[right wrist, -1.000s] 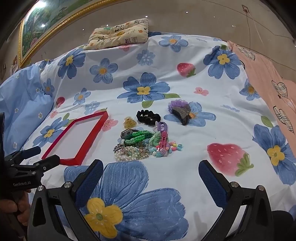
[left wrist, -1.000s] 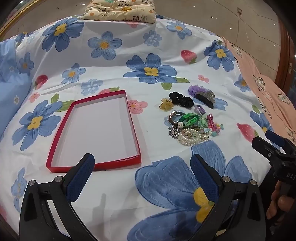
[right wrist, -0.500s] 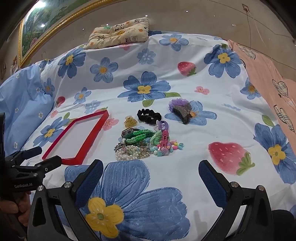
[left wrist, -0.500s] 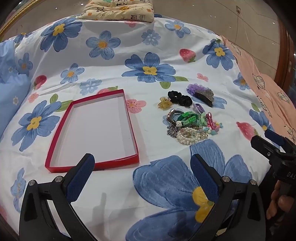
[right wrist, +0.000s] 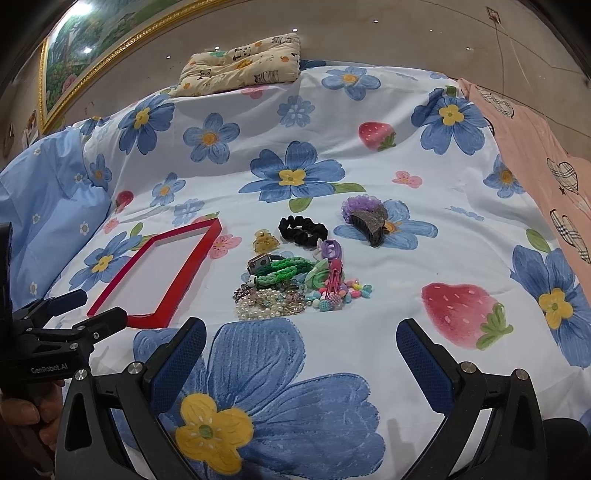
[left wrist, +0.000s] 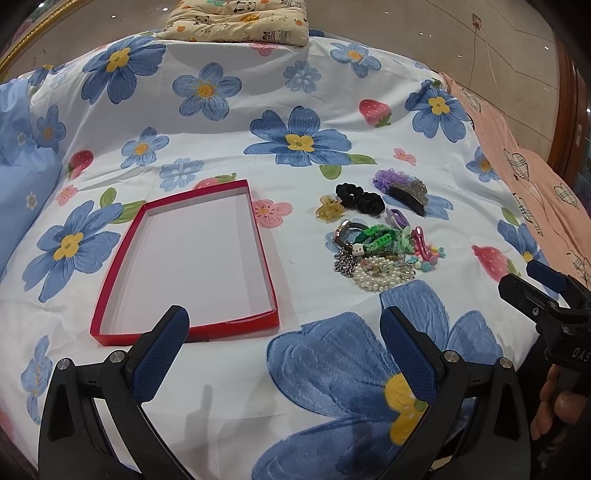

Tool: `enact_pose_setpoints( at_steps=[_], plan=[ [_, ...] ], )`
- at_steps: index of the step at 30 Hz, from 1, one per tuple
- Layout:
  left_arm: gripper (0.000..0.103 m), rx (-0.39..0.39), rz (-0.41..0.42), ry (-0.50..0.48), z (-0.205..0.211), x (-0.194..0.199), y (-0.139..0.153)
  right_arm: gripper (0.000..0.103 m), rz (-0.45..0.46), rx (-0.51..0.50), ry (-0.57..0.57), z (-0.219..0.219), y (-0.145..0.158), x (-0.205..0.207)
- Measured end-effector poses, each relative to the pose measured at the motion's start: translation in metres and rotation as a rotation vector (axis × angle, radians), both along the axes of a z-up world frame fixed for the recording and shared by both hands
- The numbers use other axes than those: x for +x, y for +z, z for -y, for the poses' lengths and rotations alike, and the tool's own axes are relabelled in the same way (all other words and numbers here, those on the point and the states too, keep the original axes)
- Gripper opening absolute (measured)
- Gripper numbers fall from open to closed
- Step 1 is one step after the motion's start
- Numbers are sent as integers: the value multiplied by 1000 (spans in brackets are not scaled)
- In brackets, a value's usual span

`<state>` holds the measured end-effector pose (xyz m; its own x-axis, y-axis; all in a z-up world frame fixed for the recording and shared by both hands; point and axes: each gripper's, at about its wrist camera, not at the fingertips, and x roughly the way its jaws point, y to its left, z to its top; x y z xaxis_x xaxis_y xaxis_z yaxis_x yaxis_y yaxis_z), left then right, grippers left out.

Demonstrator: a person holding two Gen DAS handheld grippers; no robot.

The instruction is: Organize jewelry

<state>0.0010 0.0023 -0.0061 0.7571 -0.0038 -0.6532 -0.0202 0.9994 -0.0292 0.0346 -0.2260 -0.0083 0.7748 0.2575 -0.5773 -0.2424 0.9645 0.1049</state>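
Observation:
An empty red-rimmed tray (left wrist: pixel 110 291) (right wrist: pixel 184 273) lies on the flowered bed cover. To its right is a jewelry pile: pearl bracelet (left wrist: pixel 380 275) (right wrist: pixel 258 308), green braided band (left wrist: pixel 380 236) (right wrist: pixel 284 271), black scrunchie (left wrist: pixel 360 199) (right wrist: pixel 303 229), yellow claw clip (left wrist: pixel 328 210) (right wrist: pixel 266 242), dark claw clip on a purple scrunchie (left wrist: pixel 406 192) (right wrist: pixel 369 221), pink hair clip (left wrist: pixel 421 240) (right wrist: pixel 334 280). My left gripper (left wrist: pixel 284 332) is open and empty, near the tray's front edge. My right gripper (right wrist: pixel 301 343) is open and empty, in front of the pile.
A panda-print cushion (left wrist: pixel 236 18) (right wrist: pixel 240 64) lies at the bed's far edge. A blue pillow (right wrist: pixel 44 192) is on the left and peach bedding (left wrist: pixel 535 184) (right wrist: pixel 546 155) on the right. A gold-framed painting (right wrist: pixel 92 48) hangs behind.
Both views have shifted only slightly; the tray and pile sit a touch lower in the right wrist view. Both grippers stay open and nothing on the bed has moved.

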Motion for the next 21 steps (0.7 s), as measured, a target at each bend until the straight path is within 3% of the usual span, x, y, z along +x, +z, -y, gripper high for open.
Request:
enact_pose_setpoints(
  at_steps=[21],
  plan=[
    [103,-4,-1,-1,-1,1,0,103,1,3,8,-4,3,0]
  ],
)
